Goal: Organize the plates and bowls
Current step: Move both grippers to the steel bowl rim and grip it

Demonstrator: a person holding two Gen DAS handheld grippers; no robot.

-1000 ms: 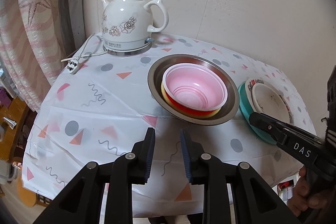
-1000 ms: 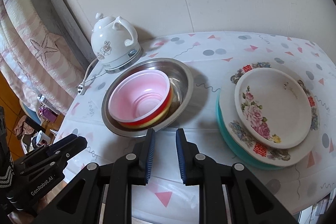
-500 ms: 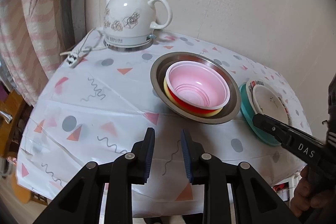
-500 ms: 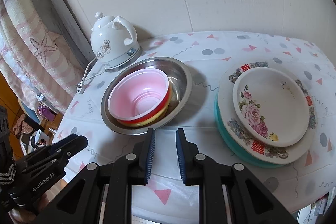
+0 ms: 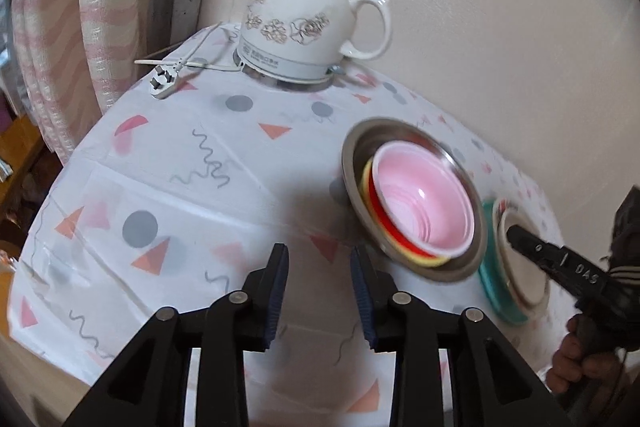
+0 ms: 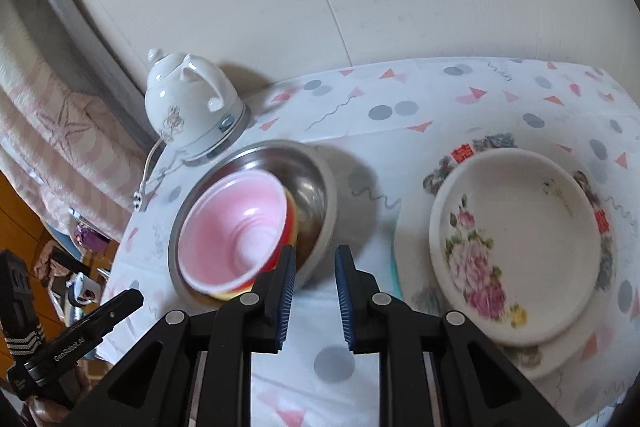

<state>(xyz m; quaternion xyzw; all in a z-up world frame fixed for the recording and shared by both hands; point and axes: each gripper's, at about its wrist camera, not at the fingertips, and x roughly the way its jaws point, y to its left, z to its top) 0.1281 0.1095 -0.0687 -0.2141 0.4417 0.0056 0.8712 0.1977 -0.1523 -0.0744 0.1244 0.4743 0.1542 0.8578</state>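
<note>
- Left gripper point(image 5: 319, 285): bottom centre of the left wrist view, jaws opening, nothing between them; only tablecloth point(image 5: 168, 187) shows in the gap.
- Right gripper point(image 6: 315, 289): bottom centre of the right wrist view, jaws narrowly parted and empty; its left fingertip overlaps the near rim of the steel bowl point(image 6: 316, 183) in the picture, but contact cannot be told.
- Steel bowl: centre left of the right view, right of centre in the left view; it holds a nested stack with the pink bowl point(image 6: 236, 231) on top, a red bowl point(image 5: 374, 205) under it and a yellow bowl point(image 5: 430, 259) lowest.
- Plates: lower right of the right view; floral dish point(image 6: 516, 239) on a patterned plate point(image 6: 460, 167), with a teal plate point(image 5: 490, 285) at the bottom.
- Kettle point(image 5: 300, 31): upper centre of the left view, at the table's far edge, well apart from the dishes; its plug point(image 5: 162, 83) lies to the left.
- Step in hand, judged: approach; both tools are near the bowl stack, nothing gripped.
- Next move, judged: the jaws must widen enough to straddle a rim, then close on it; the nested bowls may lift together or stick.
</note>
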